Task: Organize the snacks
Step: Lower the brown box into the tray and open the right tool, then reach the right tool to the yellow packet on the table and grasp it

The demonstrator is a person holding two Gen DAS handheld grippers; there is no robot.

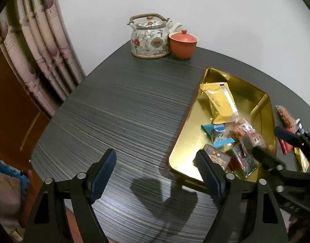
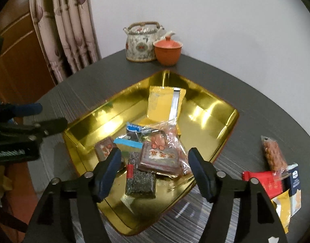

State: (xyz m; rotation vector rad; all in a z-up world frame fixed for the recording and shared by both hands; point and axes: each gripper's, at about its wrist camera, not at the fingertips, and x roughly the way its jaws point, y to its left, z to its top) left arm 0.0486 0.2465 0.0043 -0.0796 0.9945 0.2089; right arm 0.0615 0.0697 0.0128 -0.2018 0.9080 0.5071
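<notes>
A gold tray on the dark table holds several snack packets: a yellow one, a blue one, a brown one and a dark one. My right gripper hangs open just above the brown and dark packets, its pads clear of them. Right of the tray lie a peanut bar, a red packet and a white-and-navy packet. My left gripper stands open over bare table, left of the tray, nothing between its fingers. The right gripper shows there over the tray's near corner.
A flowered teapot and an orange lidded cup stand at the table's far edge against the wall. A curtain hangs at the left beside a wooden door. The table's left half is bare.
</notes>
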